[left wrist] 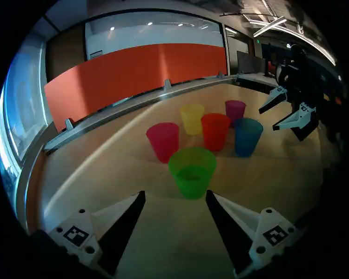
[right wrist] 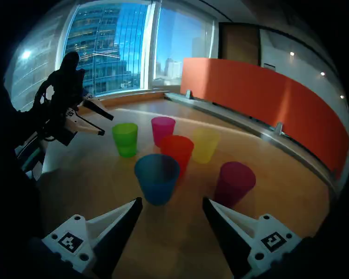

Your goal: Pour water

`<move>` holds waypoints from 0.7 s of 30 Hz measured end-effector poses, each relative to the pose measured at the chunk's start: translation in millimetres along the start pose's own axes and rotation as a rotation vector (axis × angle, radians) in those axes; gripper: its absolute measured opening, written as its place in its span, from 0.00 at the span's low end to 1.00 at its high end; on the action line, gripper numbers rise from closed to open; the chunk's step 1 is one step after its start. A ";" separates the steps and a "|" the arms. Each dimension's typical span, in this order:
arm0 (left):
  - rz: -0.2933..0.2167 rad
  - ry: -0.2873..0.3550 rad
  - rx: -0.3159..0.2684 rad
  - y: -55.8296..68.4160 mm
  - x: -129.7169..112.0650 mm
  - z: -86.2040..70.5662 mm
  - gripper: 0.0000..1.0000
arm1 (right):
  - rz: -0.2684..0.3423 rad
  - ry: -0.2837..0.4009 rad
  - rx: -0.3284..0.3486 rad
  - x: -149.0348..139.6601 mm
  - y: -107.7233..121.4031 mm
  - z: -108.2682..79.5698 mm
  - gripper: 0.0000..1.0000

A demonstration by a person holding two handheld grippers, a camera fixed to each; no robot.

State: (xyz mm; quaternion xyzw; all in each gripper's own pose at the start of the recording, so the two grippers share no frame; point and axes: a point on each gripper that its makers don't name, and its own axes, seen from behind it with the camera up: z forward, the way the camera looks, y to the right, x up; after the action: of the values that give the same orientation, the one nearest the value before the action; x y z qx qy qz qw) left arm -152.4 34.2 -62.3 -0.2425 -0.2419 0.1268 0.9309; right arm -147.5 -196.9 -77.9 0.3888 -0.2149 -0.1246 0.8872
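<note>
Six cups [left wrist: 215, 130] cluster on the surface [left wrist: 277, 176]; left tongs [left wrist: 174, 192] gape wide before the green cup [left wrist: 192, 172], right tongs [right wrist: 171, 200] wide before the blue cup [right wrist: 157, 179]. Nothing grasped; pouring judged not yet begun.

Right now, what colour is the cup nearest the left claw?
Green cup, best in left gripper view.

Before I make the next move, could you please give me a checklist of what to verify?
1. Left claw open and empty: ok.
2. Right claw open and empty: ok.
3. Green cup upright, straight ahead of left claw: ok.
4. Blue cup upright, ahead of right claw: ok.
5. Water in either cup: cannot tell.
6. Gap between blue cup and orange cup behind it: cannot tell.
</note>
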 end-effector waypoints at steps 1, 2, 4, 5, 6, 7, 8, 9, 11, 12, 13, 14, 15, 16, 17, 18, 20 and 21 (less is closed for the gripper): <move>-0.004 0.007 0.005 -0.3 1.4 -1.7 0.96 | 0.004 0.007 -0.008 1.5 1.3 -1.4 1.00; -0.010 0.015 0.011 -0.7 2.9 -3.6 0.96 | 0.009 0.015 -0.018 3.1 2.8 -3.0 1.00; -0.017 0.030 0.024 -2.1 5.4 -6.7 0.97 | 0.019 0.033 -0.032 6.5 5.0 -5.8 1.00; -0.021 0.039 0.032 -3.0 6.7 -8.4 0.96 | 0.025 0.044 -0.039 8.5 6.1 -7.5 1.00; -0.024 0.046 0.039 -4.1 7.9 -9.9 0.96 | 0.032 0.052 -0.047 10.0 7.3 -8.8 1.00; -0.027 0.053 0.048 -5.5 9.1 -11.4 0.96 | 0.039 0.059 -0.055 10.9 9.0 -10.1 1.00; -0.030 0.060 0.058 -7.1 10.5 -13.0 0.96 | 0.046 0.066 -0.065 12.0 11.0 -11.6 1.00; -0.033 0.068 0.067 -8.5 11.9 -14.3 0.96 | 0.054 0.073 -0.074 12.9 12.8 -12.9 1.00; -0.041 0.087 0.084 -11.4 15.5 -16.8 0.96 | 0.069 0.087 -0.096 15.0 16.9 -15.8 1.00; -0.046 0.096 0.092 -12.8 17.3 -18.0 0.96 | 0.077 0.094 -0.107 16.2 18.9 -17.3 1.00; -0.051 0.105 0.100 -14.5 19.4 -19.1 0.96 | 0.084 0.102 -0.118 18.1 21.1 -19.0 1.00; -0.056 0.116 0.108 -16.3 21.6 -20.4 0.96 | 0.093 0.111 -0.131 20.1 23.5 -20.9 1.00; -0.062 0.127 0.116 -18.0 24.1 -21.8 0.97 | 0.100 0.120 -0.143 22.4 26.0 -22.8 1.00; -0.069 0.140 0.124 -20.0 27.3 -23.6 0.97 | 0.107 0.131 -0.157 25.3 29.0 -24.9 1.00; -0.076 0.155 0.133 -22.1 30.9 -25.6 0.97 | 0.114 0.143 -0.172 28.6 32.3 -27.4 1.00; -0.083 0.169 0.141 -23.9 34.3 -27.4 0.96 | 0.121 0.155 -0.187 31.5 35.8 -29.6 1.00; -0.096 0.200 0.155 -26.8 42.1 -31.2 0.96 | 0.135 0.180 -0.225 37.7 45.1 -34.5 1.00; -0.102 0.215 0.161 -28.2 45.8 -33.1 0.96 | 0.141 0.192 -0.244 40.4 49.4 -36.8 1.00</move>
State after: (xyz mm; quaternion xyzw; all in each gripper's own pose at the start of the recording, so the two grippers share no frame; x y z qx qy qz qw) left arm -93.2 13.5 -55.3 -0.1663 -0.1420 0.0717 0.9732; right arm -91.8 -156.1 -52.0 0.2723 -0.1392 -0.0496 0.9508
